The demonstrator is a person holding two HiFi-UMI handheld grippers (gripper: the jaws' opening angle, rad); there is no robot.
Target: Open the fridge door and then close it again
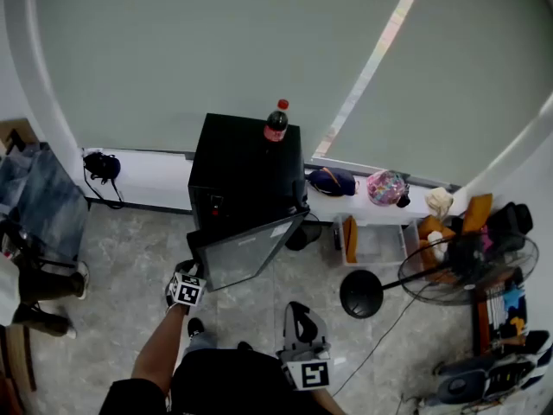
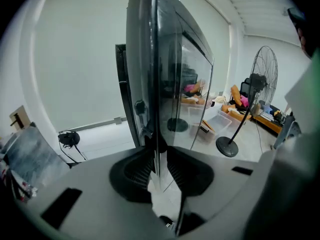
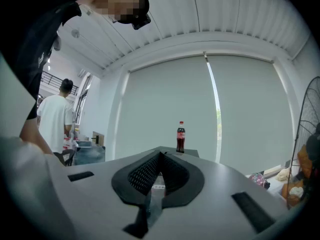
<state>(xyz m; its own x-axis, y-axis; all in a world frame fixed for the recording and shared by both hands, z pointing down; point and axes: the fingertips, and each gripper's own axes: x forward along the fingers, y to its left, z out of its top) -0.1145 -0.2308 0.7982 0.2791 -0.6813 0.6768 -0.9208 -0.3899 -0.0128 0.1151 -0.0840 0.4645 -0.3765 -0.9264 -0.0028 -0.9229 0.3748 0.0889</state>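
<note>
Closed off at twelve o'clock by pale grey roller blinds [image 1: 216, 50] with a thin strip of daylight [image 1: 373, 59] at one o'clock, edged below by a low white ledge [image 1: 147, 175], floored in mottled grey tile [image 1: 130, 258], furnished at four o'clock with a pedestal fan [image 1: 467, 271] near a clear storage bin [image 1: 378, 245].

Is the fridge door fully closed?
No, the fridge door stands swung out from the fridge, with the left claw on its edge.
</note>
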